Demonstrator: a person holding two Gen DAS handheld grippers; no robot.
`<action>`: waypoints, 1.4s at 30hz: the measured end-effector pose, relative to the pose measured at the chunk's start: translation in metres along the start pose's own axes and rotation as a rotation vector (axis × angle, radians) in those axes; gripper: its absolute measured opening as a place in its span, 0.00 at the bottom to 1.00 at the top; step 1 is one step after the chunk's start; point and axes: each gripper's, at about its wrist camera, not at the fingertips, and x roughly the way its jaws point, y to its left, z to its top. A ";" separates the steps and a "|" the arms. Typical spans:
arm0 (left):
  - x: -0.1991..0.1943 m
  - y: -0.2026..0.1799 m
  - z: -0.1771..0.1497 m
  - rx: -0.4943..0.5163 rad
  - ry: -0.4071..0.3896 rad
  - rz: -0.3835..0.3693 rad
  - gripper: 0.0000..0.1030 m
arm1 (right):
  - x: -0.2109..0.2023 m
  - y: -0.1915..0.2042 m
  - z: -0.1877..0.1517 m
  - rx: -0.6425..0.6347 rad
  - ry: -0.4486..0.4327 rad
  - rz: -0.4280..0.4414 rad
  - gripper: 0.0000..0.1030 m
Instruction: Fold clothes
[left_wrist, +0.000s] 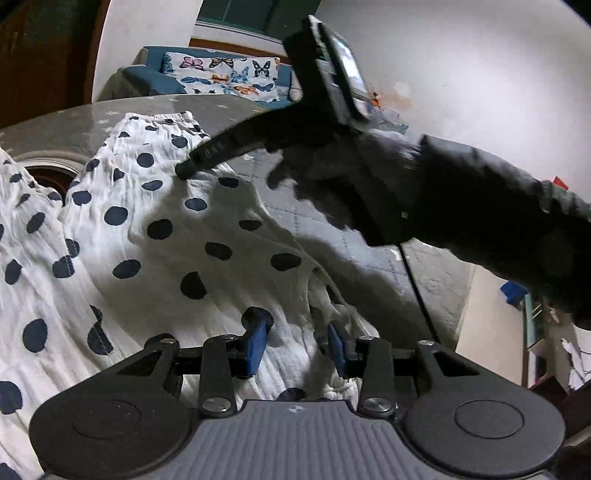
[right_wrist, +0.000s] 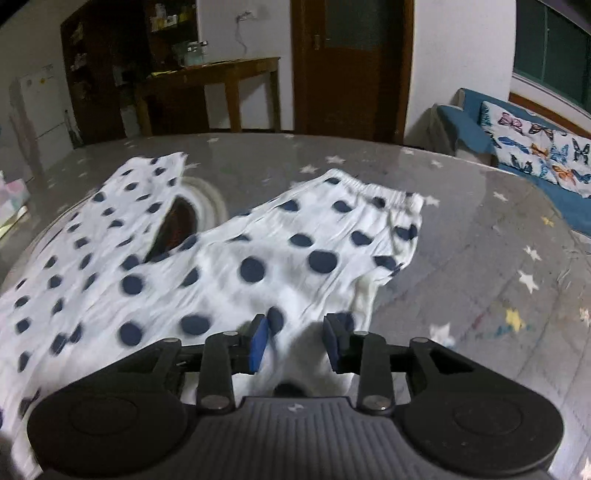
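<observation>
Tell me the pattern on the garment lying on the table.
White with dark navy polka dots; clearest in the right wrist view.

White trousers with navy polka dots (right_wrist: 207, 266) lie spread on the grey star-print table cover (right_wrist: 480, 258), elastic waistband at the far end. The right gripper (right_wrist: 301, 341) hovers over the near fabric, blue pads (right_wrist: 258, 345) apart, nothing pinched. Butterfly-print cushion (right_wrist: 535, 147) on the blue sofa.

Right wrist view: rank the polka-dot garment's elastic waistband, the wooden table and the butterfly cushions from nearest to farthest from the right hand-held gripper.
1. Elastic waistband, just ahead, slightly right of the right hand-held gripper.
2. Butterfly cushions, far right on the blue sofa.
3. Wooden table, back left by the wall.
</observation>
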 end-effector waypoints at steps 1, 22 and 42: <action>0.000 0.001 0.000 -0.005 -0.001 -0.008 0.39 | 0.004 -0.003 0.004 0.005 -0.003 -0.008 0.31; -0.007 0.022 -0.001 -0.091 -0.009 -0.100 0.42 | 0.068 -0.022 0.063 0.034 0.016 -0.054 0.36; -0.009 0.023 -0.007 -0.113 -0.011 -0.121 0.42 | 0.124 -0.049 0.108 0.087 -0.059 -0.126 0.41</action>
